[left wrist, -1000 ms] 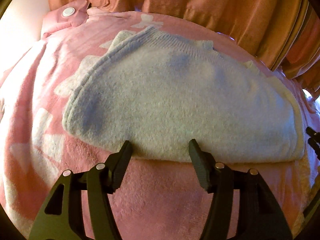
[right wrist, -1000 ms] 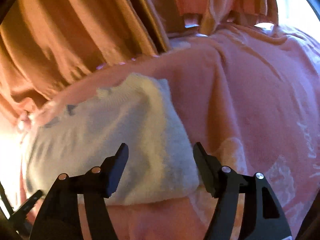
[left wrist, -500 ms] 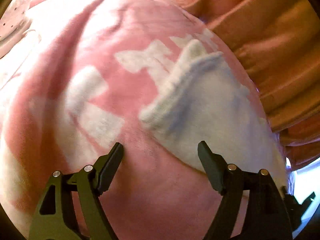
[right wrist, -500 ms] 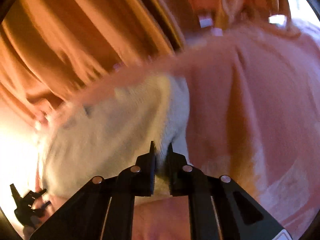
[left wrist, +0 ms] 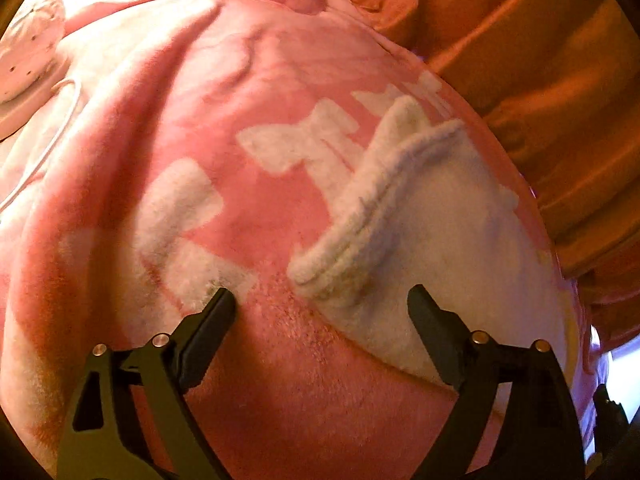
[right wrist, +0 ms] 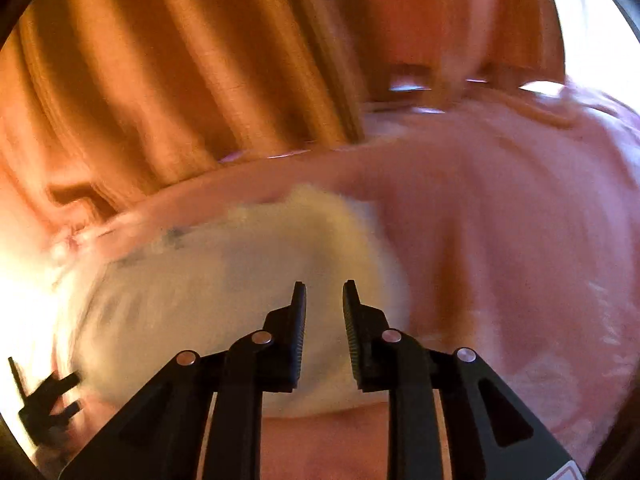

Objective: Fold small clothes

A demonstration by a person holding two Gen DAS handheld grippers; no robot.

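The white sweater (left wrist: 452, 248) is lying folded on the pink blanket (left wrist: 248, 216), orange curtains (left wrist: 560, 92) hanging behind. Left gripper (left wrist: 322, 306) is spreading wide; right gripper (right wrist: 324, 300) is gaping narrowly, pinching nothing.

Left gripper (left wrist: 322, 300) spread wide; right gripper (right wrist: 324, 294) narrowly parted (nothing between).

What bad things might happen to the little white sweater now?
The right gripper is only narrowly open over the white sweater, so it might snag the fuzzy knit and undo the fold. The left gripper is wide open beside the sweater's corner and could grab the pink blanket instead.
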